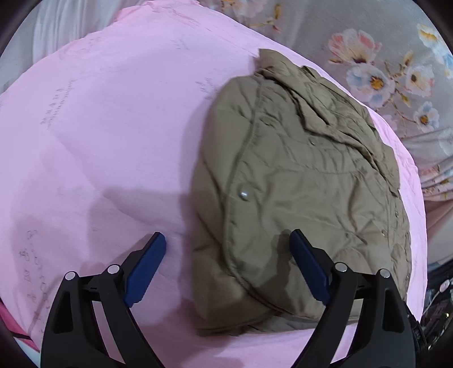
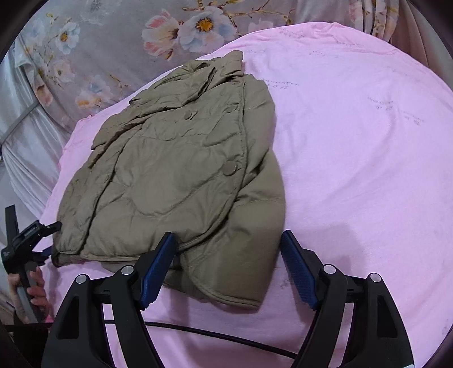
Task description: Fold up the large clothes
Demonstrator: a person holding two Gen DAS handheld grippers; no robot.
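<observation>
An olive-green padded jacket (image 1: 300,181) lies flat on a pink sheet (image 1: 99,127), buttoned front up, collar at the far end. My left gripper (image 1: 228,240) is open over the jacket's near hem, one finger over the sheet, one over the cloth, holding nothing. In the right wrist view the jacket (image 2: 175,175) lies left of centre on the pink sheet (image 2: 354,141). My right gripper (image 2: 228,240) is open just above the jacket's near right corner, empty. The left gripper (image 2: 39,229) shows at the jacket's left hem, held by a hand.
A grey floral bedcover (image 2: 113,42) lies beyond the pink sheet. A black cable (image 2: 215,332) runs across the sheet under my right gripper. White cloth (image 1: 70,25) shows at the far left. Dark clutter (image 1: 438,297) sits off the sheet's right edge.
</observation>
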